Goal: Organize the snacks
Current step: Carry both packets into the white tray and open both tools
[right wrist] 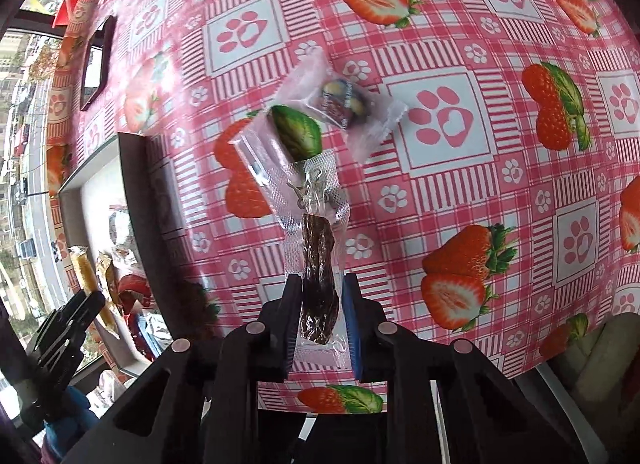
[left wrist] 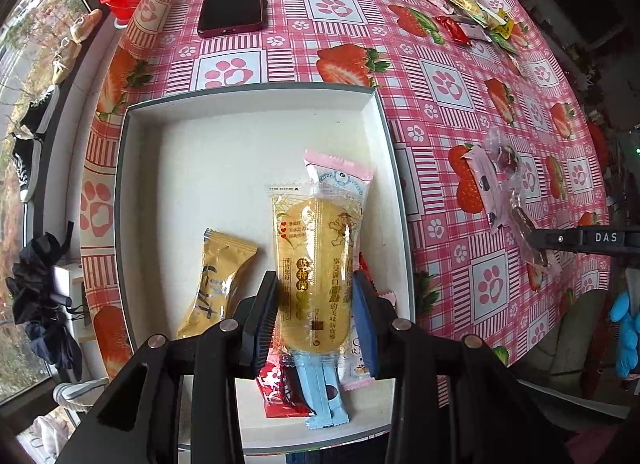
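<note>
The right tool [right wrist: 322, 318] gripped the light, slippery clear packet [right wrist: 318, 264] at its stiff dark stick; the left tool [left wrist: 316, 316] (over the box [left wrist: 256, 103]) held the yellow packet [left wrist: 316, 260].

Daylight from windows on my left, soft, fairly bright. Glare on the phone [left wrist: 232, 3] screen & on the clear wrapper [right wrist: 308, 199] I see ahead. Heavy fisheye bending at edges, corners go black. Right view slightly motion-blurred.
</note>
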The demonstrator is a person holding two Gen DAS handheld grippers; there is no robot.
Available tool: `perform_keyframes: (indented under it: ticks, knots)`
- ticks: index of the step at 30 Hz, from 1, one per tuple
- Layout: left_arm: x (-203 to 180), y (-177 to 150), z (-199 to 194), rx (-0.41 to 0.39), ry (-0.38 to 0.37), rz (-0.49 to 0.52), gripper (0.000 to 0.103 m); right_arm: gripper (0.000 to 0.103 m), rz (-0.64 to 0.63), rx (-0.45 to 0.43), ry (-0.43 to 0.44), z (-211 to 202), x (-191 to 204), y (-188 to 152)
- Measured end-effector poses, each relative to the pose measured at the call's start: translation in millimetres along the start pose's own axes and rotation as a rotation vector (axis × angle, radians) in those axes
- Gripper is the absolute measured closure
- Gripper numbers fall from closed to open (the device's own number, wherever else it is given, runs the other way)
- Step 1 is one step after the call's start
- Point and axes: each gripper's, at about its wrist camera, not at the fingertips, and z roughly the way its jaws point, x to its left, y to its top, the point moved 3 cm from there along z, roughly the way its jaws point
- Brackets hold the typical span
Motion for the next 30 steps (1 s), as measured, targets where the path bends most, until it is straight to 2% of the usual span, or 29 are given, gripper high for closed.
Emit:
perform_keyframes:
  ticks: [3, 4, 5, 7, 9, 12, 15, 16, 19, 20, 24, 26, 30]
  knots:
    - [3, -1, -3, -0.01, -0.001, -0.01, 0.064, 0.081, -0.016, 0.01, -0.017, 5, 19, 6]
    - [5, -2, -5, -0.013, 0.001, -0.015, 0.064, 0.074, -0.002, 0.011, -0.031, 14, 19, 11]
    - [6, -3, -6, -0.015, 0.001, -0.019, 0.064, 0.053, 0.013, 0.013, -0.053, 20, 11, 14]
    - [8, -5, -8, -0.02, 0.005, -0.022, 0.064, 0.031, 0.047, 0.01, -0.069, 25, -5, 18]
    - [10, -7, -8, -0.014, 0.014, -0.025, 0.064, 0.031, 0.047, 0.02, -0.08, 35, -3, 19]
    - [13, -10, -7, -0.004, 0.025, -0.026, 0.064, 0.031, -0.017, 0.026, -0.162, 51, 4, 26]
    - [14, -13, -6, 0.006, 0.036, -0.015, 0.064, 0.031, -0.053, 0.084, -0.206, 81, 14, 26]
    - [14, -14, -6, 0.01, 0.038, -0.011, 0.064, 0.032, -0.05, 0.061, -0.199, 86, 9, 28]
    - [12, -14, -2, 0.021, 0.033, -0.01, 0.064, 0.064, -0.09, 0.058, -0.21, 85, 23, 15]
    - [11, -14, -1, 0.024, 0.029, -0.008, 0.064, 0.065, -0.103, 0.064, -0.202, 85, 29, 11]
    - [7, -7, 0, 0.012, 0.013, 0.0, 0.064, 0.066, -0.07, 0.065, -0.071, 72, 42, -2]
    - [8, -4, 0, 0.007, 0.009, -0.006, 0.064, 0.066, -0.078, 0.05, -0.013, 61, 59, -1]
    - [14, 1, -2, -0.006, 0.004, -0.027, 0.064, 0.066, -0.133, 0.019, 0.046, 43, 101, 7]
